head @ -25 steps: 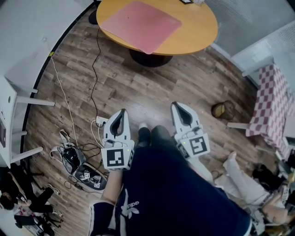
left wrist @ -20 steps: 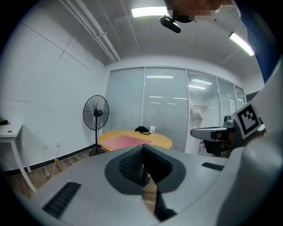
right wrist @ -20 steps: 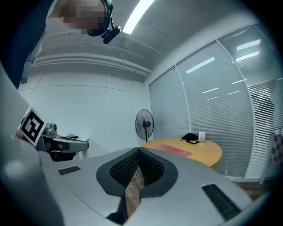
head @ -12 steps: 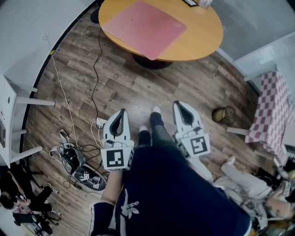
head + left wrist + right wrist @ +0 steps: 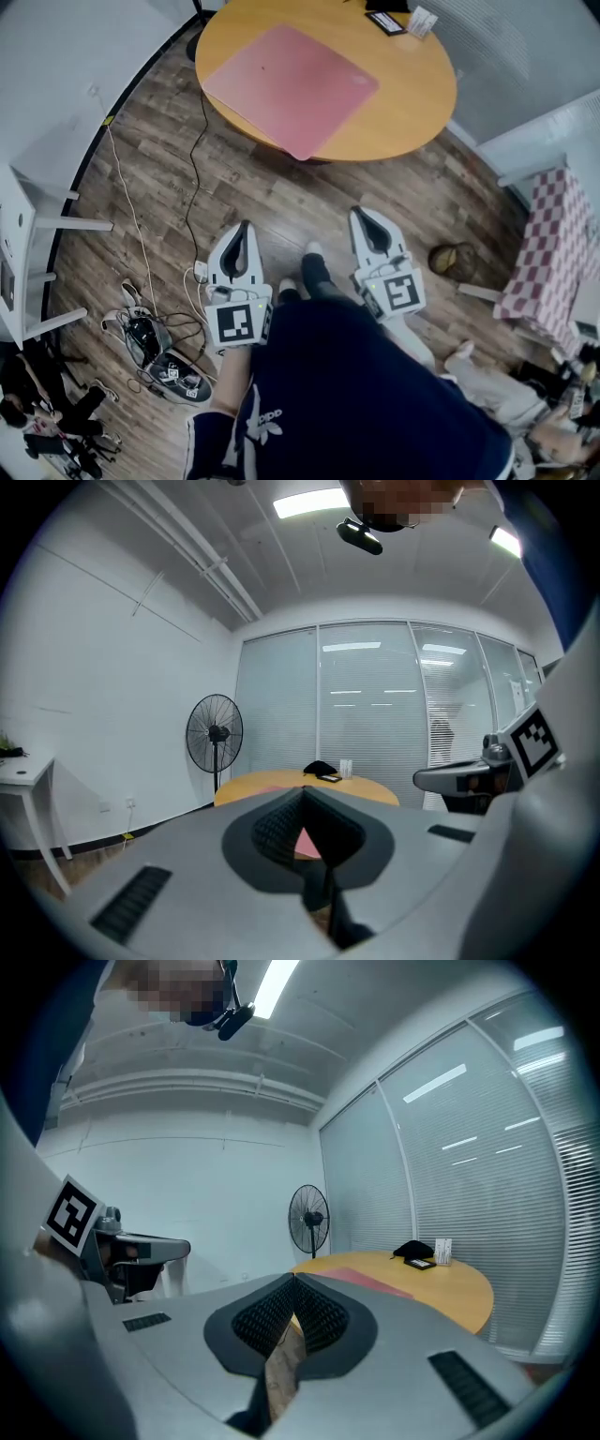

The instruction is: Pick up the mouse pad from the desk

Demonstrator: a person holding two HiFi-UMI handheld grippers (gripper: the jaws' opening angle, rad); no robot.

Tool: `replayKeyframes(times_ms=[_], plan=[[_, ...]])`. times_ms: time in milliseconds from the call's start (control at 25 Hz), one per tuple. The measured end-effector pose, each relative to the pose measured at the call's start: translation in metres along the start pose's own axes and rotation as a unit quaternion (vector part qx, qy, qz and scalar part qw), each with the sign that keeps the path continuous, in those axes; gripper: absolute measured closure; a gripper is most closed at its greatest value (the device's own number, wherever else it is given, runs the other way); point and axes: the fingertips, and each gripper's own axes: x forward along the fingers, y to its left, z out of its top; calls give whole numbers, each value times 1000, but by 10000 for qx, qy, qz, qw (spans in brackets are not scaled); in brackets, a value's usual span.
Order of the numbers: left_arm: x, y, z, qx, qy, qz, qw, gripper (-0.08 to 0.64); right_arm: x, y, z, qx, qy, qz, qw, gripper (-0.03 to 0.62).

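I have both tongs level over the wooden floor point(image 5: 281, 197), side by side and well short of the round desk point(image 5: 412, 89). The left tongs point(image 5: 246, 227) are pressed together on nothing, and so are the right tongs point(image 5: 360, 213). The pink mouse pad point(image 5: 291, 86) lies flat on the desk's near-left part, one corner at the near edge. A small white box point(image 5: 422, 21) sits at the far edge.
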Motion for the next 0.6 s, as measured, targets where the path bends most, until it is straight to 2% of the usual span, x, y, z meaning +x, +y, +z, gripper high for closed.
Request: replayKeyframes(times_ms=[320,600], plan=[[53,-9,15,-4,-125,146,9998,557,32,-47,14,1,-64,129,9999,589],[79,-20,19,199,-166,238,9994,557,41,-81,18,-111,-73,247,9996,589]])
